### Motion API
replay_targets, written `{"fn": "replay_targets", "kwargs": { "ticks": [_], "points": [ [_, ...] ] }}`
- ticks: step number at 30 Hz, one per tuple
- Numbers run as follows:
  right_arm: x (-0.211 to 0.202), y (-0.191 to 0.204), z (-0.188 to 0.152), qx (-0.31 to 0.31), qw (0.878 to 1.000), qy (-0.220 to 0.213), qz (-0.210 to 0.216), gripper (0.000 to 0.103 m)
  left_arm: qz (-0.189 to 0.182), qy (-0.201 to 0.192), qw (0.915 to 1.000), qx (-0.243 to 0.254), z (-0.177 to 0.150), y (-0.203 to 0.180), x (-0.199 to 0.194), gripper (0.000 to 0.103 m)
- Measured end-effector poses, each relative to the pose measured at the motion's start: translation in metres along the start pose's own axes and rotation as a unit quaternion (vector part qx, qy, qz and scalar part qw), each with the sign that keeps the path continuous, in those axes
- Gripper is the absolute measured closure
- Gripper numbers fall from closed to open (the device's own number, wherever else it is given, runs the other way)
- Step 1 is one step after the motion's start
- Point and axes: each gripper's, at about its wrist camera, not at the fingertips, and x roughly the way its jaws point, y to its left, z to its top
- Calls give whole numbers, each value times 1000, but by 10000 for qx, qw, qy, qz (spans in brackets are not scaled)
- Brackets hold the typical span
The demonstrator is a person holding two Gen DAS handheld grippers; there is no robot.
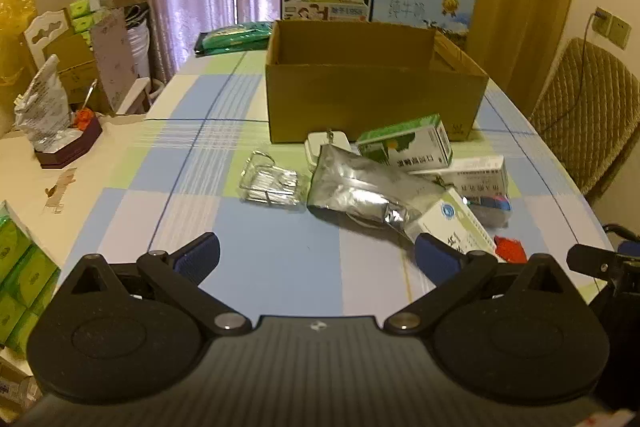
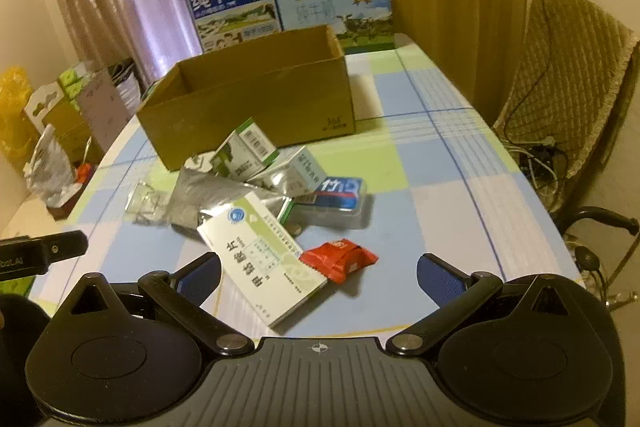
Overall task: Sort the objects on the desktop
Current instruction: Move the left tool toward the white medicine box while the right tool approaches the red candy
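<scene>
The left gripper (image 1: 318, 259) is hovering over the checked table (image 1: 260, 259), fingers spread wide and holding nothing. Ahead of it a clear wrapper (image 1: 271, 183) is lying alone, left of the pile. A foil pouch (image 1: 360, 193) is sprawling in the middle of the pile, with a green box (image 1: 406, 147) sitting behind it, just before the open carton (image 1: 372, 99). A white box (image 2: 262, 259) is lying nearest the right gripper (image 2: 319, 277), whose fingers are also gaping wide and empty. A red packet (image 2: 340, 259) is touching that box's right edge. A blue pack (image 2: 340, 193) is resting farther back.
</scene>
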Motion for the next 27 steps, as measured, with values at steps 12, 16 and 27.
{"fn": "replay_targets", "kwargs": {
  "ticks": [12,16,27],
  "points": [
    [20,9,-6,-368,9992,155,-19,2,-202,259,9995,43,-5,3,17,1],
    [23,11,-6,-508,9986,127,-31,2,-290,239,9993,0,0,1,16,1],
    [29,-1,-1,-702,9974,127,-76,2,-410,268,9987,169,5,-24,18,1]
  ]
}}
